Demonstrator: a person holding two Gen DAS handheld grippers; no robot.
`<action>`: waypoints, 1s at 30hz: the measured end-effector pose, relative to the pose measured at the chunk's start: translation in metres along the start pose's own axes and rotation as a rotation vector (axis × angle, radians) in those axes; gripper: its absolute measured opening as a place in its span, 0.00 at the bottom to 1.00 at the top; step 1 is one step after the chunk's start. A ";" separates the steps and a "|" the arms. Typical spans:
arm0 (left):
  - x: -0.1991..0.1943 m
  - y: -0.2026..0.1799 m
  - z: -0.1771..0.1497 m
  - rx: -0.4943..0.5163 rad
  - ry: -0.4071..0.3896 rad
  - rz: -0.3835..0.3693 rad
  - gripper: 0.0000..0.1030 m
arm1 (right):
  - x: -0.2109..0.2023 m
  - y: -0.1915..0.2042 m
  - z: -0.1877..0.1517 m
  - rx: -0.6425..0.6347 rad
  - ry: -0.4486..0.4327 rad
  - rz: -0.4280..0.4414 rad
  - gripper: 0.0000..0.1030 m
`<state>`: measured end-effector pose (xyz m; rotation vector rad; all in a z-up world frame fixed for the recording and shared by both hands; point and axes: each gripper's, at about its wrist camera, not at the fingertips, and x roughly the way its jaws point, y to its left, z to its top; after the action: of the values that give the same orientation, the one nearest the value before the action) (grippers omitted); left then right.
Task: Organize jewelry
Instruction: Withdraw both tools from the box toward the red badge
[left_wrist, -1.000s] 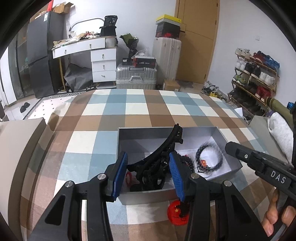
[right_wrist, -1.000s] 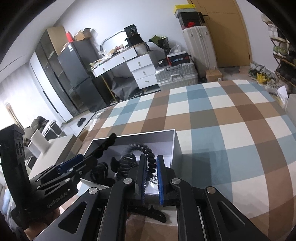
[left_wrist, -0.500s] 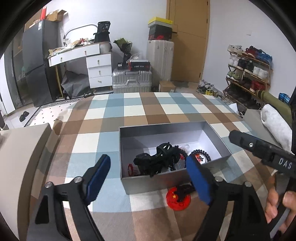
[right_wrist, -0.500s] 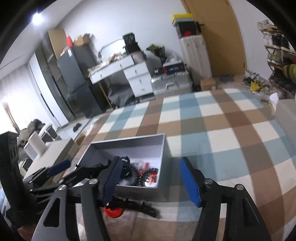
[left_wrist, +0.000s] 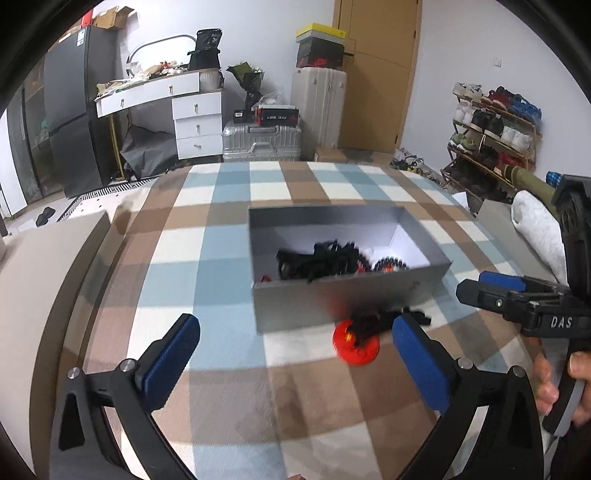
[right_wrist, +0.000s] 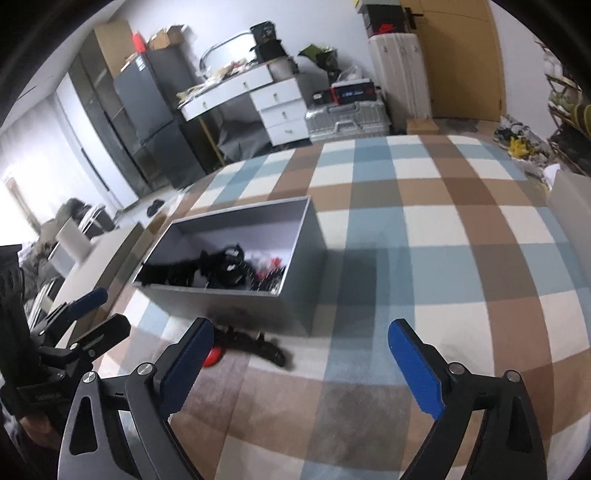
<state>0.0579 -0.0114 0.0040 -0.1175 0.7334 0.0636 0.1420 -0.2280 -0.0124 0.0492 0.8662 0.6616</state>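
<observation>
A: Jewelry sits tangled in the grey box (left_wrist: 351, 295) on the checked bedspread (left_wrist: 184, 258); our left gripper (left_wrist: 295, 365) and right gripper (right_wrist: 299, 365) are empty, jaws opening wide

B: We'd judge the red disc (left_wrist: 356, 345) and black clip (right_wrist: 255, 343) outside come next, the box wall crowding them

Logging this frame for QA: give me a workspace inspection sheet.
Surface: checked cloth, blue, brown, white.
Job's things: grey box holds black pieces and beads; red disc and black clip lie outside, by its near wall.
Clutter: nothing seen on the cloth.
Tongs: left tongs and right tongs opening, nothing between them.
Cables: nothing seen.
Surroundings: desk, suitcases, shoe rack, door.
</observation>
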 end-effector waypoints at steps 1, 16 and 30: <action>-0.002 0.001 -0.004 0.001 0.003 0.011 0.99 | 0.000 0.002 -0.002 -0.010 0.010 0.001 0.93; -0.007 0.022 -0.029 -0.021 0.018 0.053 0.99 | 0.025 0.021 -0.024 -0.009 0.095 -0.025 0.93; -0.004 0.041 -0.034 -0.089 0.032 0.050 0.99 | 0.047 0.056 -0.026 -0.099 0.145 -0.043 0.94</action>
<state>0.0285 0.0248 -0.0222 -0.1855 0.7653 0.1422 0.1157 -0.1630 -0.0454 -0.1071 0.9705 0.6726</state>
